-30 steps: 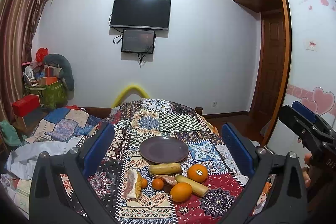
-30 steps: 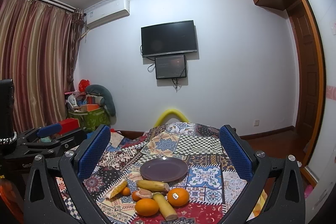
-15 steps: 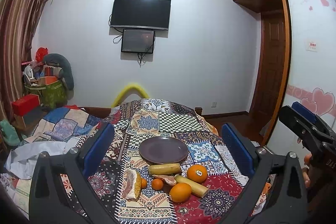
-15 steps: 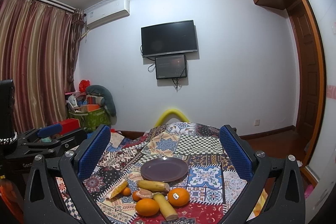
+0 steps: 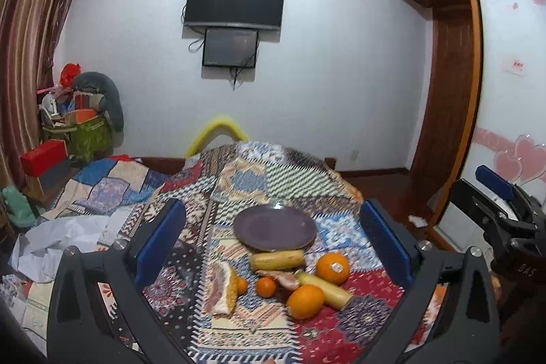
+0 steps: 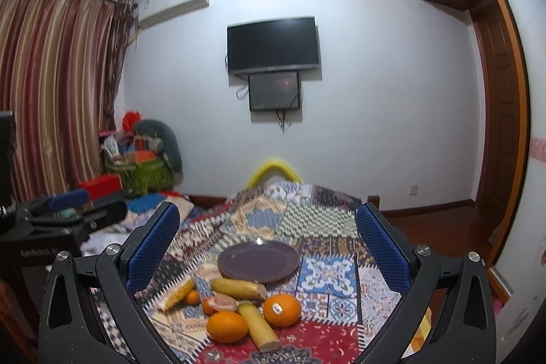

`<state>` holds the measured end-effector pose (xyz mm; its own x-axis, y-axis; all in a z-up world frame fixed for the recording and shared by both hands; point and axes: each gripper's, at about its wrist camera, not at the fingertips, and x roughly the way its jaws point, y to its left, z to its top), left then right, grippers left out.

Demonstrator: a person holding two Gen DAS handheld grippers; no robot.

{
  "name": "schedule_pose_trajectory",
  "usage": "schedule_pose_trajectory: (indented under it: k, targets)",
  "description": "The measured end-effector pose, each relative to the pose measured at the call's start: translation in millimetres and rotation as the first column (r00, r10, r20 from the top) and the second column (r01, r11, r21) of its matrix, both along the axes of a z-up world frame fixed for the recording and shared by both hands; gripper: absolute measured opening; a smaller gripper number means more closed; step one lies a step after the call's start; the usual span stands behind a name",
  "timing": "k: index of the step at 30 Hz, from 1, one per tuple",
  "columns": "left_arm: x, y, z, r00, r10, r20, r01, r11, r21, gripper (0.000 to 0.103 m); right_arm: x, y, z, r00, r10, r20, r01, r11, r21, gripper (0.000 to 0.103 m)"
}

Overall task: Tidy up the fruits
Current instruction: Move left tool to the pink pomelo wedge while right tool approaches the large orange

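Left gripper [image 5: 271, 237] and right gripper [image 6: 268, 237] — seemingly level — gape wide.

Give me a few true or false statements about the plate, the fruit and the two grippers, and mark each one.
1. The plate has no fruit on it. True.
2. The left gripper is shut on an orange. False: it is open and holds nothing.
3. The stickered orange lies on the cloth, nearer the camera than the plate. True.
4. The right gripper is open. True.
5. Both bananas sit on the plate. False: one banana lies beside the plate's near rim, the other between the two big oranges.
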<state>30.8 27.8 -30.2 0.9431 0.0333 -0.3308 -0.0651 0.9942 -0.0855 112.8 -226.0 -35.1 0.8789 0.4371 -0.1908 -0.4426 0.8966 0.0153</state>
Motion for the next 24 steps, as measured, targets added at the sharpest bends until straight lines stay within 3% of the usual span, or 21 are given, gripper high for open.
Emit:
schedule_pose_trajectory:
  k: [12,16,20,24]
  targets:
    - [45,47,-72,0.975,0.056,-0.217,-0.065,0.997,-0.036,0.103,46,9,-62,0.971,0.008,-0.239,-0.032,0.995,-0.099,0.103]
    - [56,57,-98,0.957,0.055,-0.286,-0.072,0.996,-0.050,0.101,53,18,-81,0.949,0.027,-0.315,-0.071,0.989,-0.129,0.103]
    - [68,67,-126,0.928,0.042,-0.371,-0.068,0.996,-0.058,0.089,60,29,-97,0.930,0.037,-0.365,-0.102,0.982,-0.160,0.103]
    - [74,74,-147,0.902,0.027,-0.431,-0.069,0.994,-0.082,0.088,67,40,-114,0.897,0.060,-0.437,-0.142,0.977,-0.158,0.103]
